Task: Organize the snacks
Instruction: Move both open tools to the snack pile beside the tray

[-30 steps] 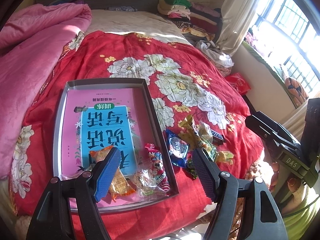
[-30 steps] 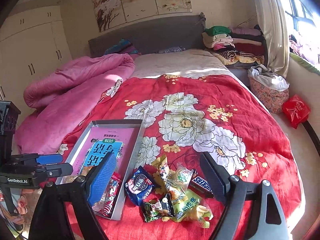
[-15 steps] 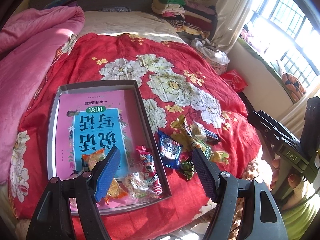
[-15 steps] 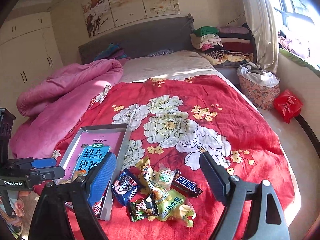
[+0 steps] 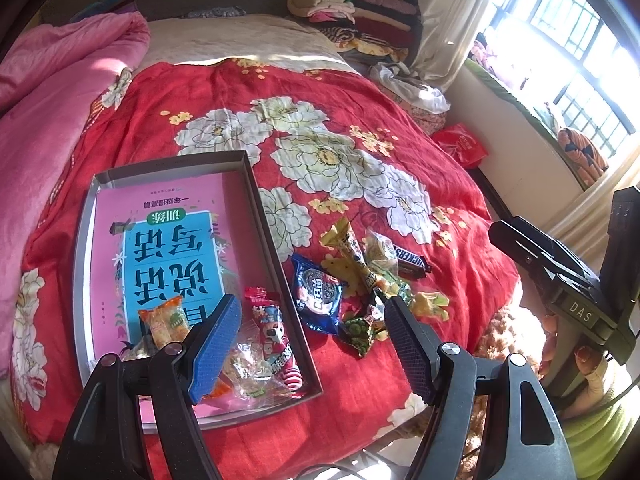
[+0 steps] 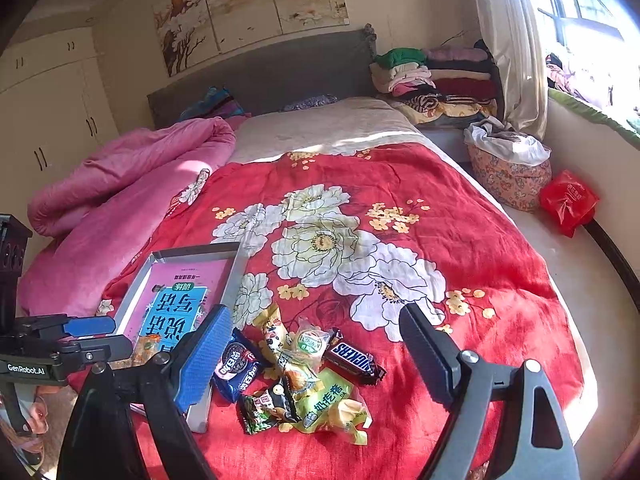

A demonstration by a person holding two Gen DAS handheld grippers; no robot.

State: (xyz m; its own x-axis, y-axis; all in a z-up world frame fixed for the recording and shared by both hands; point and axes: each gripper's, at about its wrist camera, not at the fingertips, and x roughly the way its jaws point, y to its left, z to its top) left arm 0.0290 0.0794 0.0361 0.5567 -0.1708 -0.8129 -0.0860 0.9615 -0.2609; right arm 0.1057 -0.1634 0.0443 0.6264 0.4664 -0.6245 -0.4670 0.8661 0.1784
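— Both tongs are seen with jaws spread wide and nothing between them. The left gripper (image 5: 312,344) is held above the near end of the tray, and the right gripper (image 6: 316,348) is held above the loose snacks. Is anything touched by them?

— No, nothing is touched. Both are kept in the air over the red flowered blanket (image 6: 460,248), which is spread on the bed. A pink quilt (image 5: 48,120) is bunched at its left side.

— Where are the snacks placed?

— On the blanket a grey tray (image 5: 262,216) is laid, and a pink and blue book (image 5: 168,248) is laid flat inside it. At the near end of the tray, on the book, an orange cracker pack (image 5: 164,320), a red candy bag (image 5: 274,336) and a clear wrapper (image 5: 250,368) are found. The rest is piled just beside the right wall of the tray: a blue Oreo pack (image 6: 236,368), a Snickers bar (image 6: 354,360), a yellow-green bag (image 6: 332,404), a dark green pea pack (image 6: 260,412) and a round green-label pack (image 6: 310,342).

— Are the two groups touching?

— Only the Oreo pack is seen near the tray wall; whether it touches cannot be told.
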